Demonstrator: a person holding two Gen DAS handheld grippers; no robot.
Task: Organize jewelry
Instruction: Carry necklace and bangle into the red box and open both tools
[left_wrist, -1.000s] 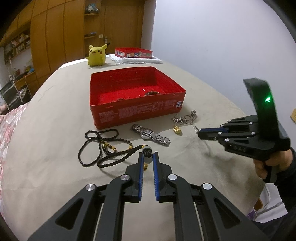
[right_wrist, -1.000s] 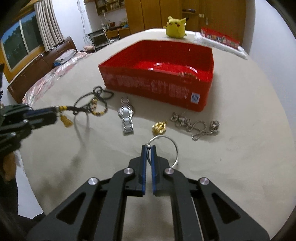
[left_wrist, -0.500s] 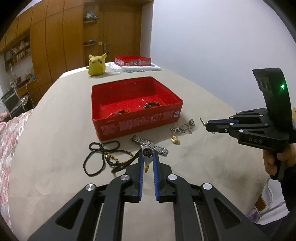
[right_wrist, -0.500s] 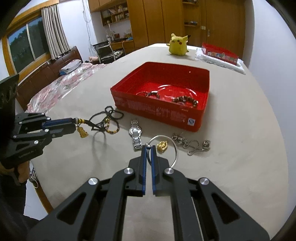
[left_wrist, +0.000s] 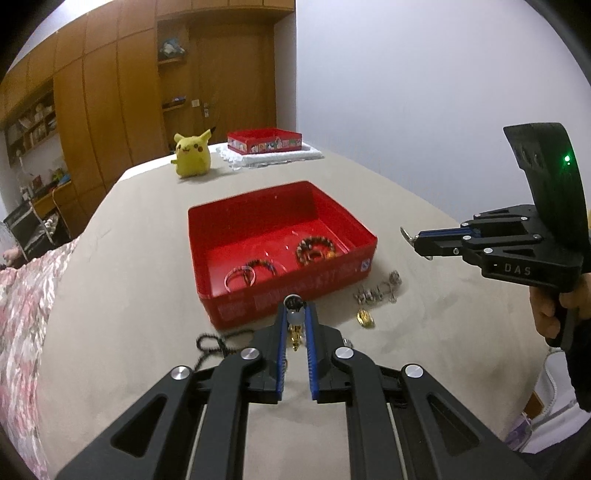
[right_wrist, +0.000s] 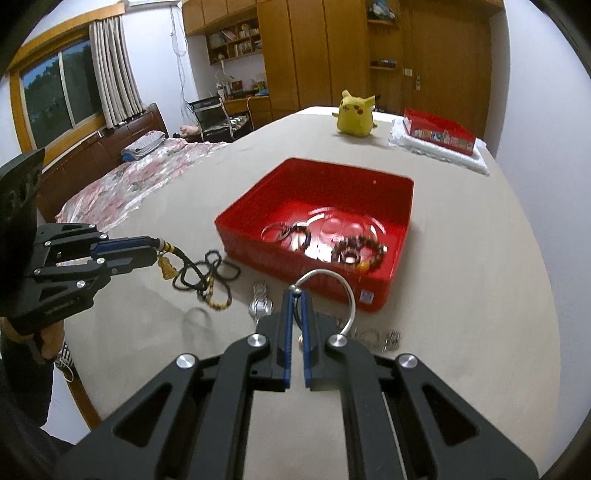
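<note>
Left gripper (left_wrist: 295, 314) was raised above the table, pointing forward and downward, its jaws closed on the bead end of a necklace (right_wrist: 195, 273), whose cord trailed down to the surface. Right gripper (right_wrist: 297, 295) was likewise held aloft and tilted downward, jaws pinched on a bangle (right_wrist: 332, 288) that arced out to its right side. Each gripper was carried by a hand on its pistol grip: the right hand (left_wrist: 554, 314) and the left hand (right_wrist: 48, 339), both in dark sleeves.
</note>
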